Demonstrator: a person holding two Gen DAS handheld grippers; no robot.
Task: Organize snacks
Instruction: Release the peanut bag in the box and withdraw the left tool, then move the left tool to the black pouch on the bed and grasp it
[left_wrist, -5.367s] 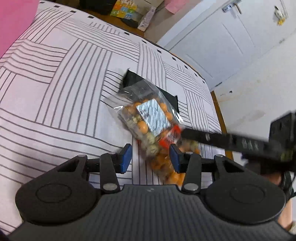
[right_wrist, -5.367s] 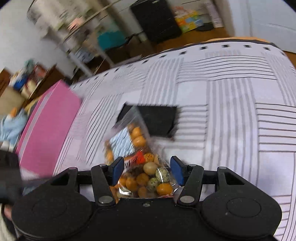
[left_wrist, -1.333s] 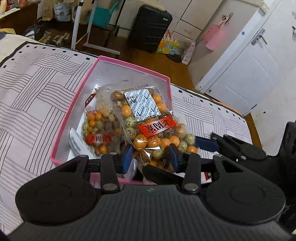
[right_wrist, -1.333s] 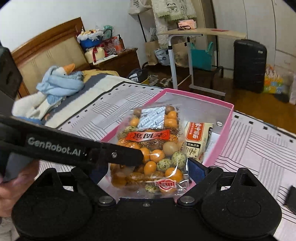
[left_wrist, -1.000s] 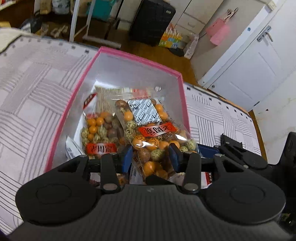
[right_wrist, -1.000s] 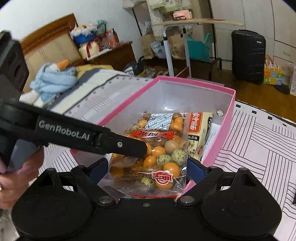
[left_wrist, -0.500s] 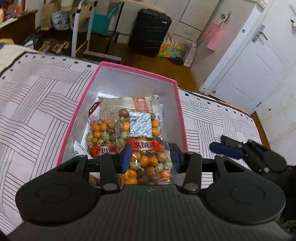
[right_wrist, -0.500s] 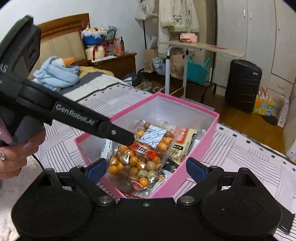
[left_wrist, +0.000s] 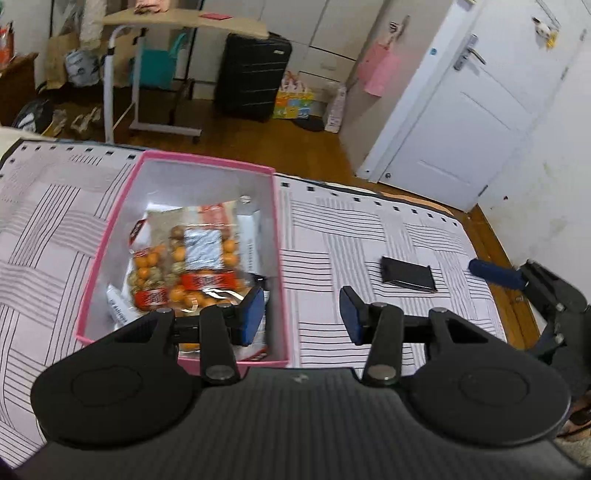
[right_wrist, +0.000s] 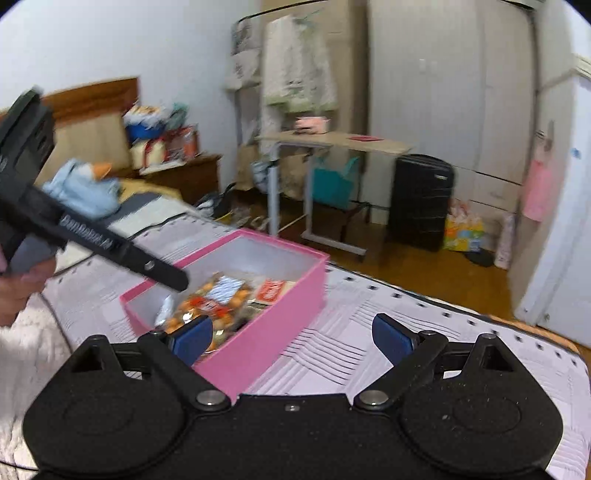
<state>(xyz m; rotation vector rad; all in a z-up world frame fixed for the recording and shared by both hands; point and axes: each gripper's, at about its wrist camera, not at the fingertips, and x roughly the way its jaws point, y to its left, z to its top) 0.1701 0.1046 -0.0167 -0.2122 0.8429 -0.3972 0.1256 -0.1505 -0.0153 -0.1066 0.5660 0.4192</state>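
Left wrist view: the left gripper (left_wrist: 302, 312) stands part open with nothing between its blue pads. The open pink cardboard box (left_wrist: 276, 236) lies at 11 o'clock from it on the striped white bedcover (left_wrist: 332, 240), long axis running away from the camera. Inside the box, the clear bag of orange and speckled coated nuts (left_wrist: 201, 266) rests on top, beside a second similar bag (left_wrist: 147, 277) and flat paper-wrapped packets (left_wrist: 207, 216). A flat black rectangular object (left_wrist: 408, 275) lies alone on the cover at 1 o'clock, well apart from the box. The right gripper (left_wrist: 495, 272) enters at 3 o'clock and is the nearer tool to it.

Right wrist view: the right gripper (right_wrist: 291, 336) stands wide open and empty. The box (right_wrist: 280, 314) sits at 11 o'clock, the nut bag (right_wrist: 210, 299) inside. The left gripper (right_wrist: 173, 275) hangs above the box's near-left end.
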